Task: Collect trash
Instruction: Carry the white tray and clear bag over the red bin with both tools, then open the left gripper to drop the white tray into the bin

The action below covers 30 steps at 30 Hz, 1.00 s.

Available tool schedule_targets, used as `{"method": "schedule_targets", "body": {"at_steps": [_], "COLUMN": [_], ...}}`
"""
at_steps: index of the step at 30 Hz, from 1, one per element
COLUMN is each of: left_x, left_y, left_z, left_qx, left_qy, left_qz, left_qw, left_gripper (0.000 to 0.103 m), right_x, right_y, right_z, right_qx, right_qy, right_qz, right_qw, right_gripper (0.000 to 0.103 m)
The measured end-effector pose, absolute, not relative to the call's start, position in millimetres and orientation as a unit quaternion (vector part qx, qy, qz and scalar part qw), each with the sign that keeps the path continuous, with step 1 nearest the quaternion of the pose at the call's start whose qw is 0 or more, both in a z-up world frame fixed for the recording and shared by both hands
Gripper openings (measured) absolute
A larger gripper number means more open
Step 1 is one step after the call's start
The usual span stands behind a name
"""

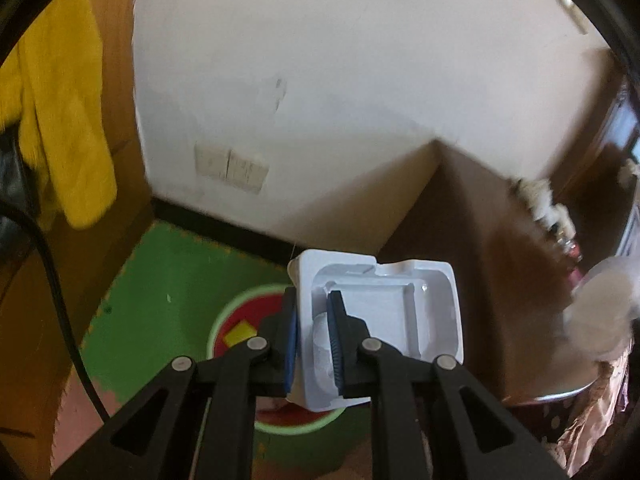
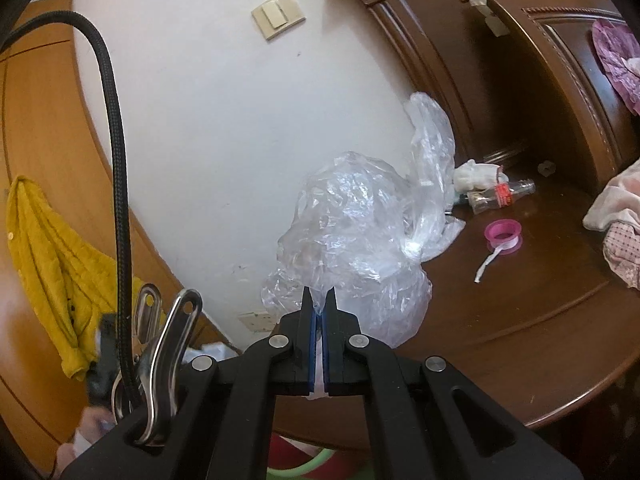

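My left gripper [image 1: 313, 300] is shut on the rim of a white moulded plastic tray [image 1: 394, 312], one pad inside it and one outside. It hangs above a round bin with a light green rim [image 1: 224, 312] and a red inside, where a yellow scrap [image 1: 239, 333] lies. My right gripper [image 2: 319, 298] is shut on a crumpled clear plastic bag [image 2: 360, 236], held up beside the dark wooden table [image 2: 520, 312]. On that table lie an empty clear bottle with a red label [image 2: 502, 196], a white crumpled wad [image 2: 474, 174] and a pink tape roll [image 2: 503, 236].
The bin stands on a green foam mat [image 1: 160, 280] in a corner of white wall [image 1: 320, 100]. A yellow garment [image 1: 60, 120] hangs on a wooden door at the left. A black cable [image 2: 116, 160] loops by the right gripper. Cloth [image 2: 616, 232] lies on the table's right.
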<state>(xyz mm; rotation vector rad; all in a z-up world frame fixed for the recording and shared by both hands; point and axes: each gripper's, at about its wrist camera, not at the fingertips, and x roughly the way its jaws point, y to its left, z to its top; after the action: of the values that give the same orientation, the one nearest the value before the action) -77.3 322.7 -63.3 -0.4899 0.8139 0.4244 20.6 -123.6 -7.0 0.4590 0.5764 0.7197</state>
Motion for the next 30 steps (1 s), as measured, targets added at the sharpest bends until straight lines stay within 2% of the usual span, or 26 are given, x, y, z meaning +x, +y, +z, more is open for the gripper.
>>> {"method": "schedule_targets", "body": {"at_steps": [30], "left_x": [-54.7], "left_y": [345.9], "left_z": [-250.0], "left_qx": [-0.250], "left_qy": [0.535], "left_qz": [0.240], "left_qw": [0.771], "left_gripper": [0.018], "right_x": [18.4], "right_y": [-87.0], "right_z": [8.2], "right_qx": [0.188], "right_qy": [0.260], "right_qz": [0.384], "right_qw": [0.866], "right_gripper": [0.003]}}
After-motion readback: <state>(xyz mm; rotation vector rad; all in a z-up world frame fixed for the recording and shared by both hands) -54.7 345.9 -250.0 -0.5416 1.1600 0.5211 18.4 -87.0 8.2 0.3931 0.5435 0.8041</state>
